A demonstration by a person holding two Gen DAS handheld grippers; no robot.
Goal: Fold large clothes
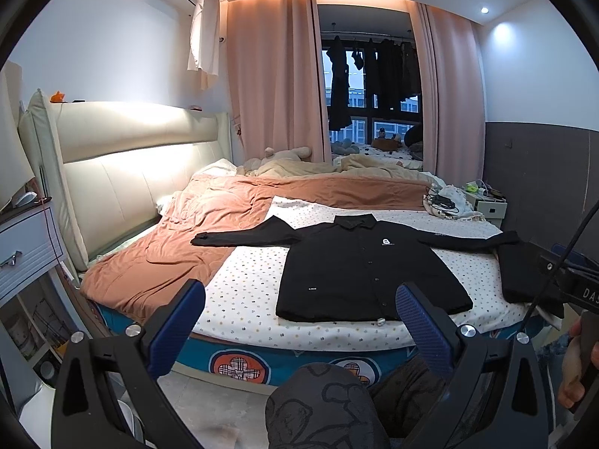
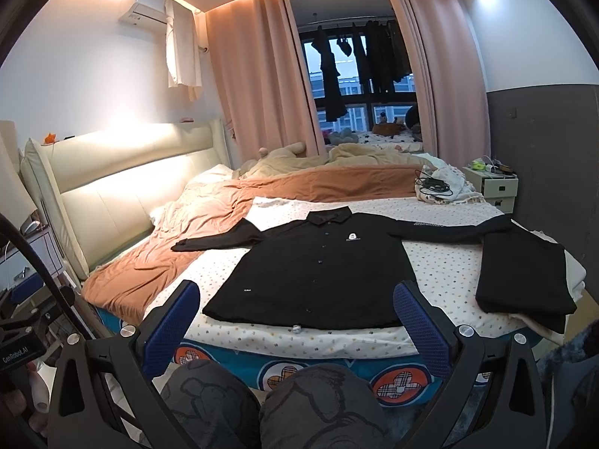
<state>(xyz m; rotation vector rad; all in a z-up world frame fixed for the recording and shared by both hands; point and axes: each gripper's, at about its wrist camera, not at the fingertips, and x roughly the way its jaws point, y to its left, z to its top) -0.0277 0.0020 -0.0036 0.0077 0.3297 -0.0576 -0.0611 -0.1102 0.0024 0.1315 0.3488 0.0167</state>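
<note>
Left gripper (image 1: pixel 301 301) gapes wide, blue-padded fingers (image 1: pixel 176 321) held off the near edge of the bed, gripping nothing. Right gripper (image 2: pixel 297 301) the same: spread wide, empty, short of the mattress edge.

Black shirt (image 1: pixel 368 265) lies flat, front up, on the dotted sheet (image 1: pixel 247 284), collar toward the far side, hem close to the near edge. Both sleeves are stretched out sideways. One sleeve end runs off the dotted sheet onto the rust-orange blanket (image 1: pixel 164 258); the other reaches a folded black garment (image 2: pixel 524 277) near the bed's corner, and whether they touch or only overlap in view cannot be told. Small white logo on the chest, lettering too small to read. Print on the sleeve in the right wrist view is also illegible.

Small pale object (image 2: pixel 296 328) sits at the hem's middle; identity unclear.

Folded black garment is partly cut off by the right gripper's body in the left wrist view. Something light lies under it; its extent is hidden.

Person's knees (image 2: pixel 262 404) in patterned dark trousers fill the bottom of both views, blocking the bed's base. A hand (image 1: pixel 576 370) shows at the left wrist view's edge, mostly cropped.

Tangled cable on pale cloth (image 2: pixel 445 187) sits on the bed's far side. Beige bedding (image 1: pixel 299 166) is heaped beyond.
</note>
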